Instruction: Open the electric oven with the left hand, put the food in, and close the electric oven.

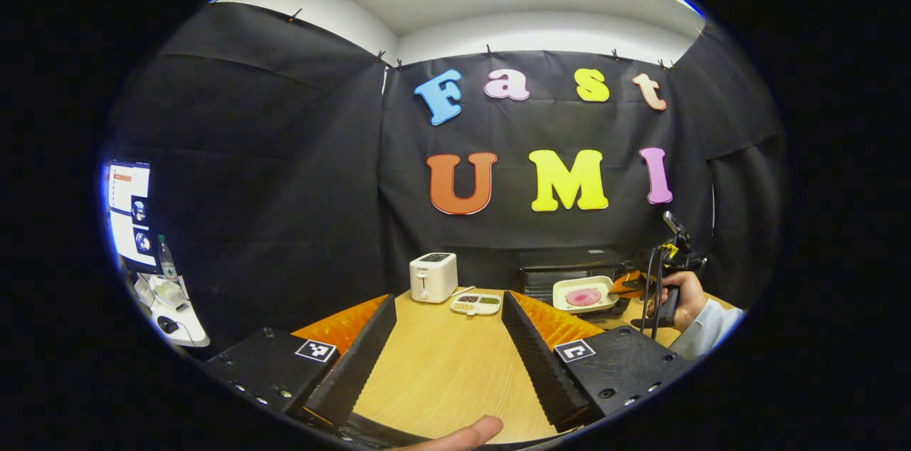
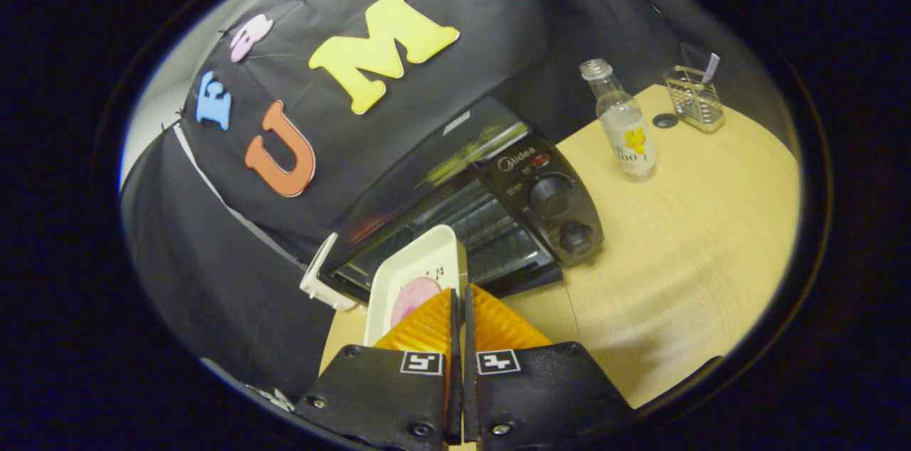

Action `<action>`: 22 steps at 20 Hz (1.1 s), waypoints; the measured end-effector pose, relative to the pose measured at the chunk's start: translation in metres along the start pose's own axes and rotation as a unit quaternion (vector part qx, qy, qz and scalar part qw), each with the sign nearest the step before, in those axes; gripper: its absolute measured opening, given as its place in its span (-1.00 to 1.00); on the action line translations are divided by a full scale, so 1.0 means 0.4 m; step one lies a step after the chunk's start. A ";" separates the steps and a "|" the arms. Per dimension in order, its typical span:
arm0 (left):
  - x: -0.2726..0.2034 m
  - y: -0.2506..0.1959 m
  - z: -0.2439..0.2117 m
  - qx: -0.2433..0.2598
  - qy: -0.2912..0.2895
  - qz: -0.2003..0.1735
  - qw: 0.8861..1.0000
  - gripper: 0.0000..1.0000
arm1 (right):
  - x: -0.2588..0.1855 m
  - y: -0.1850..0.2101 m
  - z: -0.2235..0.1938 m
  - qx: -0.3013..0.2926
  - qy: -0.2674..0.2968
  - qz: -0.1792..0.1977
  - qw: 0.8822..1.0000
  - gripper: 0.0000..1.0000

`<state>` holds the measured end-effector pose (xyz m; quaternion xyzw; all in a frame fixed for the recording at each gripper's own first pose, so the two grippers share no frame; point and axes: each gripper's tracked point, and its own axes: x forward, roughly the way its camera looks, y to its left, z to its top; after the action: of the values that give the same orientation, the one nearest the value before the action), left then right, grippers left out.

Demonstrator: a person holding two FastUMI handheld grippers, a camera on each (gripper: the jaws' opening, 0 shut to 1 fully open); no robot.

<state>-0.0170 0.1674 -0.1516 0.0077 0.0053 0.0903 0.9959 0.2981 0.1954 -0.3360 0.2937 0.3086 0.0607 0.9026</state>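
Two grippers: right (image 2: 459, 309) clenched on tray (image 2: 416, 273) edge (level, aimed at open oven (image 2: 462, 223)), left (image 1: 448, 337) released, idle.

White tray (image 2: 420, 269) w/ pink food (image 2: 415, 294); black oven (image 2: 498, 209); orange fingers (image 2: 427, 326).

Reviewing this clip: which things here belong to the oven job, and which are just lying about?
Job:
electric oven, door open
white tray of food
right hand-held gripper, shut on the tray
left hand-held gripper, open

Lying about:
toaster
divided snack dish
bottle
wire basket
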 end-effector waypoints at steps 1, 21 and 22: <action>0.008 0.012 0.001 0.001 -0.004 0.004 1.000 0.91 | 0.028 0.008 0.012 -0.004 -0.007 -0.004 1.000 -0.92; 0.157 -0.019 -0.173 0.022 0.066 -0.004 0.998 0.91 | 0.355 -0.047 0.058 0.010 -0.062 -0.052 0.997 -0.89; 0.157 -0.019 -0.181 0.023 0.070 -0.003 0.997 0.91 | 0.357 -0.051 0.057 0.011 -0.062 -0.055 0.997 -0.88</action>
<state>0.0453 0.1721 -0.2246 0.0247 0.0772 0.0873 0.9929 0.4248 0.2091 -0.4077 0.2896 0.2686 -0.0106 0.9186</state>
